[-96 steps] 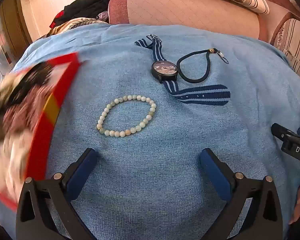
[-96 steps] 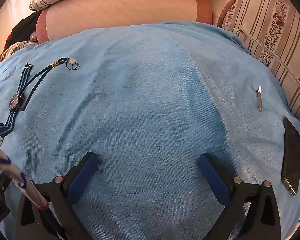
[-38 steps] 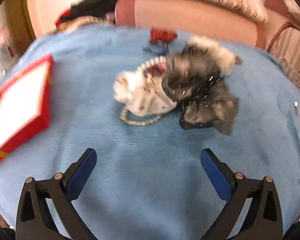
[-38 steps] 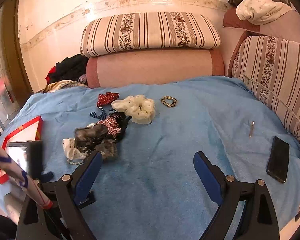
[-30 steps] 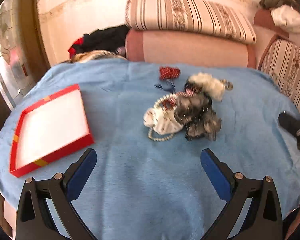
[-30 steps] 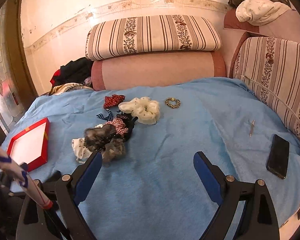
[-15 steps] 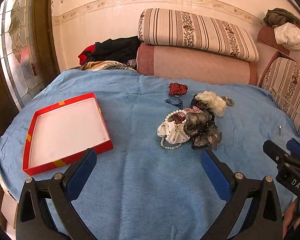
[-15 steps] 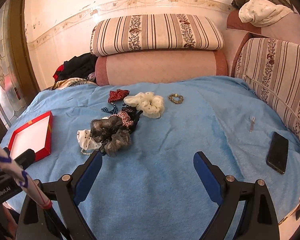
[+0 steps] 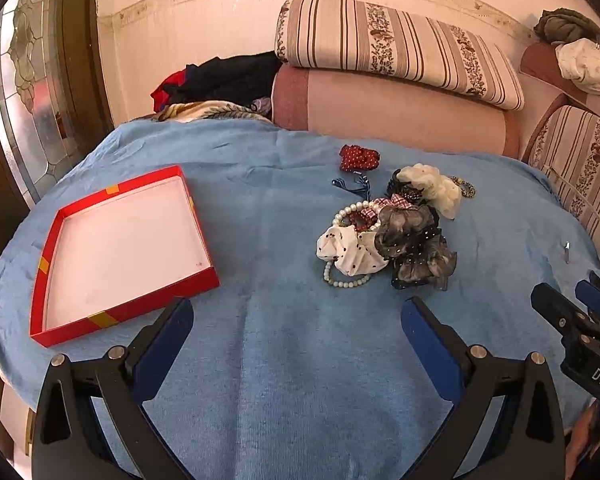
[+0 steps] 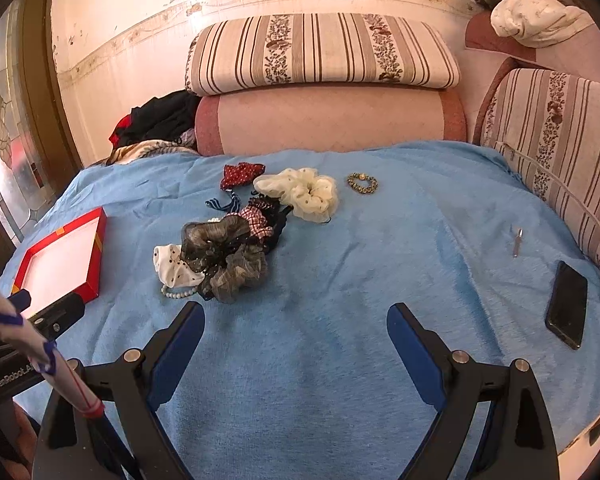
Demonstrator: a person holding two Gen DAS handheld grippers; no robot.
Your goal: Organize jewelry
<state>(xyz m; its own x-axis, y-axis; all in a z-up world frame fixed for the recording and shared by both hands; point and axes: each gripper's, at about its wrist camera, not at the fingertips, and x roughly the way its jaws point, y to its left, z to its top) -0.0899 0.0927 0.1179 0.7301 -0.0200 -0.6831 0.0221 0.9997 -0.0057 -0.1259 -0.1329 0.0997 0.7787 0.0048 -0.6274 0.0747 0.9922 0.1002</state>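
Observation:
A pile of scrunchies [image 9: 412, 240] and jewelry lies mid-bed on the blue blanket [image 9: 300, 360]; it also shows in the right wrist view [image 10: 228, 256]. A pearl bracelet [image 9: 346, 280] pokes out under a white dotted scrunchie [image 9: 348, 254]. A cream scrunchie [image 10: 304, 192], a red dotted one [image 10: 240, 174] and a gold bracelet [image 10: 363, 183] lie behind. An empty red tray [image 9: 116, 248] sits at left. My left gripper [image 9: 296, 336] and right gripper [image 10: 294, 336] are open and empty, held back near the pile.
A black phone [image 10: 567, 304] and a small metal clip [image 10: 517, 242] lie at the right of the blanket. Striped cushions [image 10: 320, 52] and a pink bolster [image 10: 328, 120] line the back. Clothes [image 9: 228, 80] are heaped at the back left.
Both grippers have pulled back and up from the blanket. The red tray was set down at left, and a pile of scrunchies and jewelry now covers the bracelet and watch.

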